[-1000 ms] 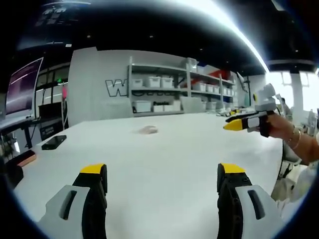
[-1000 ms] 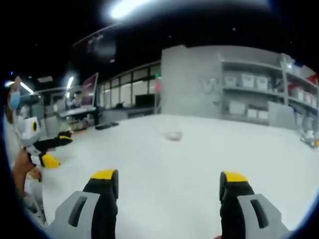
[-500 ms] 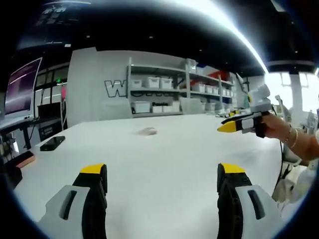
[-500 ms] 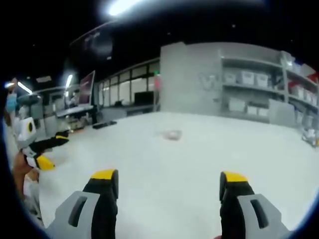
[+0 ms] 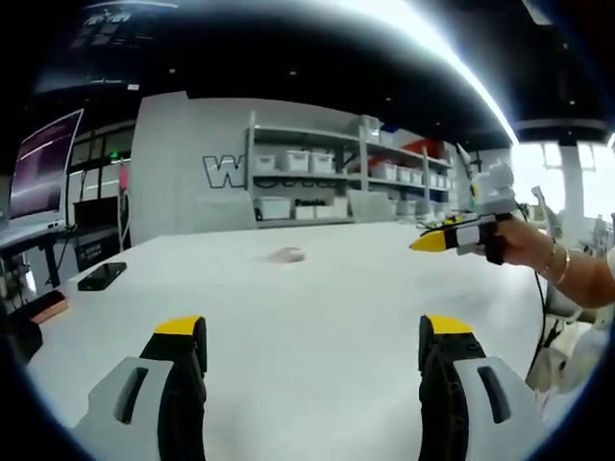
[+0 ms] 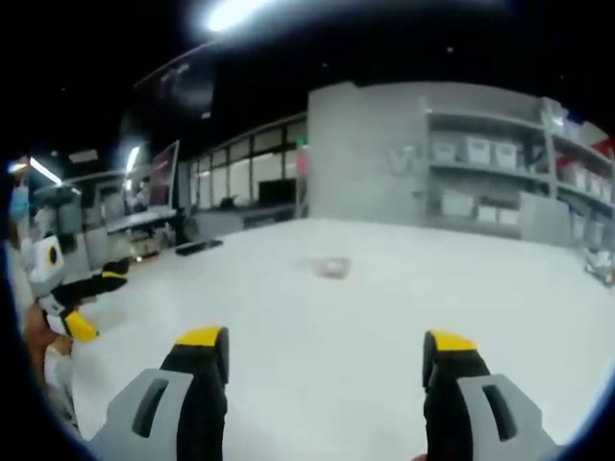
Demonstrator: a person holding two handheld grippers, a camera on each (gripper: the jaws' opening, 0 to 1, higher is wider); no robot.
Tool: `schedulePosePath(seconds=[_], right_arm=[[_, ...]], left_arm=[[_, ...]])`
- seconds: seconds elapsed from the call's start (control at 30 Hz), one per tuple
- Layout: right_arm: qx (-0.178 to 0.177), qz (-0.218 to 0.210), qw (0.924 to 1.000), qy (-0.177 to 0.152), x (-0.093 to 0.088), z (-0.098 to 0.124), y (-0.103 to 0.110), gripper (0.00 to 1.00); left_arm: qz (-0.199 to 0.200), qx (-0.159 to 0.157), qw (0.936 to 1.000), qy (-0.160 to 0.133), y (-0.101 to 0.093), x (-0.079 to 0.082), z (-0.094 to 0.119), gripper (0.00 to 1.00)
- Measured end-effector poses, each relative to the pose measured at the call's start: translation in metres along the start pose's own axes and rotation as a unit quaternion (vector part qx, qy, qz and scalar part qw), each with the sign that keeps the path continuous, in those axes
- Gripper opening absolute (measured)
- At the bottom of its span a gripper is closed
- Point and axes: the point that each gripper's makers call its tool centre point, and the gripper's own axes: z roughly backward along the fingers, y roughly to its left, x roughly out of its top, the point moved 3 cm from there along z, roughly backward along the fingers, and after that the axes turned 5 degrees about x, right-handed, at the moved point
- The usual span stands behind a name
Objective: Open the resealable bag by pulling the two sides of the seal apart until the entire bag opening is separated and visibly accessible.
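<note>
I see both grippers' fingers apart, empty; bag (image 5: 285, 254) far off on bare white surface (image 5: 317, 307), phone (image 5: 104, 275) at its edge.

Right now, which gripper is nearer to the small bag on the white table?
Hard to tell; both look far. The bag lies well ahead of the left gripper, and of the right gripper, both open above the table.

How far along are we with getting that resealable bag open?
Nothing looks done yet. The bag lies far out on the white table, untouched, too small to tell whether its seal is parted. In hand: both the left gripper and the right gripper are open and empty, held over the table short of the bag. Left: reach the bag, grip each side of the seal, pull it fully apart.
</note>
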Motion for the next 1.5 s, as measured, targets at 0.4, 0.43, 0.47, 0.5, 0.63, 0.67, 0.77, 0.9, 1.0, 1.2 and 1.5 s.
schedulePosePath(seconds=[0.4,0.43,0.47,0.5,0.63,0.67,0.77,0.9,1.0,1.2,1.5], right_arm=[[0.008,0.015,0.9998,0.006,0.005,-0.019,0.003,0.83],[0.009,0.014,0.9998,0.005,0.005,-0.020,0.003,0.83],[0.009,0.015,0.9998,0.005,0.005,-0.021,0.003,0.83],[0.009,0.015,0.9998,0.005,0.005,-0.022,0.003,0.83],[0.010,0.012,0.9999,0.003,0.005,-0.025,0.001,0.82],[0.010,0.012,0.9999,0.003,0.005,-0.026,0.001,0.82],[0.012,0.012,0.9999,0.001,0.006,-0.030,0.000,0.82],[0.011,0.017,0.9998,0.007,0.005,-0.036,-0.002,0.81],[0.016,0.015,0.9997,0.004,0.008,-0.039,-0.003,0.78],[0.013,0.017,0.9998,0.005,0.008,-0.043,-0.004,0.77],[0.014,0.021,0.9997,0.007,0.010,-0.053,-0.003,0.76]], left_arm=[[-0.003,0.004,1.0000,0.002,0.002,-0.001,0.002,0.90],[-0.002,0.005,1.0000,0.002,0.002,0.000,0.002,0.90],[-0.001,0.005,1.0000,0.001,0.003,0.000,0.002,0.90],[-0.001,0.006,1.0000,0.001,0.003,0.000,0.002,0.90],[-0.004,0.006,1.0000,0.001,0.003,0.001,0.001,0.90],[-0.004,0.006,1.0000,0.001,0.002,0.001,0.000,0.90],[-0.004,0.005,1.0000,0.003,0.001,0.001,-0.001,0.90],[-0.002,0.002,1.0000,-0.002,-0.002,0.002,-0.001,0.90],[0.000,0.002,1.0000,-0.002,-0.001,0.001,-0.001,0.90],[0.003,0.007,1.0000,-0.005,0.004,0.001,0.003,0.90],[0.005,0.007,0.9999,-0.006,0.006,0.000,0.002,0.90]])
